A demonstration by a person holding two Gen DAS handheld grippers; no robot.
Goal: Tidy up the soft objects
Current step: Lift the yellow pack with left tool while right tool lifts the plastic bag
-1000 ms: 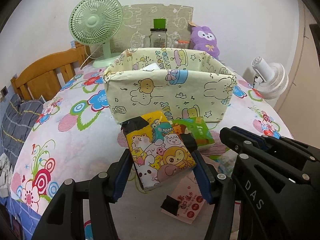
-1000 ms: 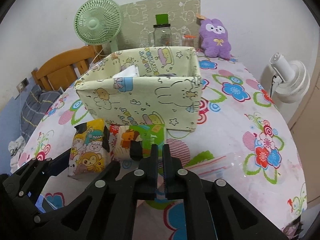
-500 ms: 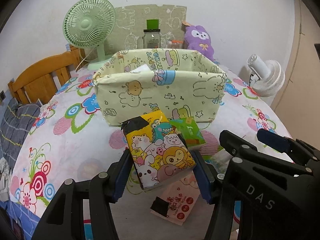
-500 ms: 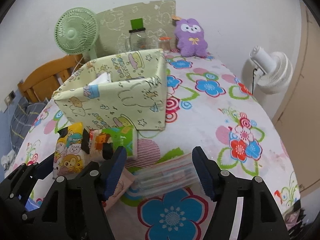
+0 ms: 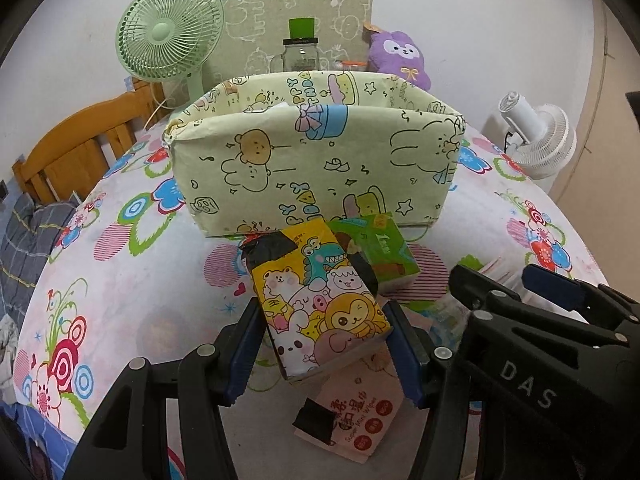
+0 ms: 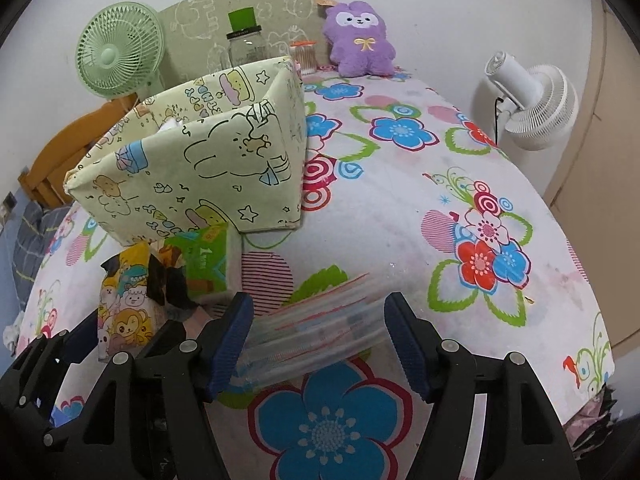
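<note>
My left gripper (image 5: 326,342) is shut on a yellow cartoon-animal tissue pack (image 5: 320,300) and holds it just above the table, in front of the pale green cartoon fabric box (image 5: 312,164). A green tissue pack (image 5: 378,250) lies against the box front; a pink wet-wipes pack (image 5: 352,420) lies under the held pack. My right gripper (image 6: 320,336) is open, its jaws on either side of a clear plastic packet (image 6: 316,332) on the table. The yellow pack (image 6: 124,300), the green pack (image 6: 206,266) and the box (image 6: 192,168) show at its left.
The round table has a flowered cloth (image 6: 400,220). At the back stand a green fan (image 5: 170,38), a glass jar (image 5: 300,54) and a purple plush (image 6: 358,38). A white fan (image 6: 532,104) stands off the right edge, a wooden chair (image 5: 72,152) at the left.
My right gripper has opened from shut and swung right, and now straddles the clear packet. My left gripper keeps its hold on the yellow pack and has shifted slightly.
</note>
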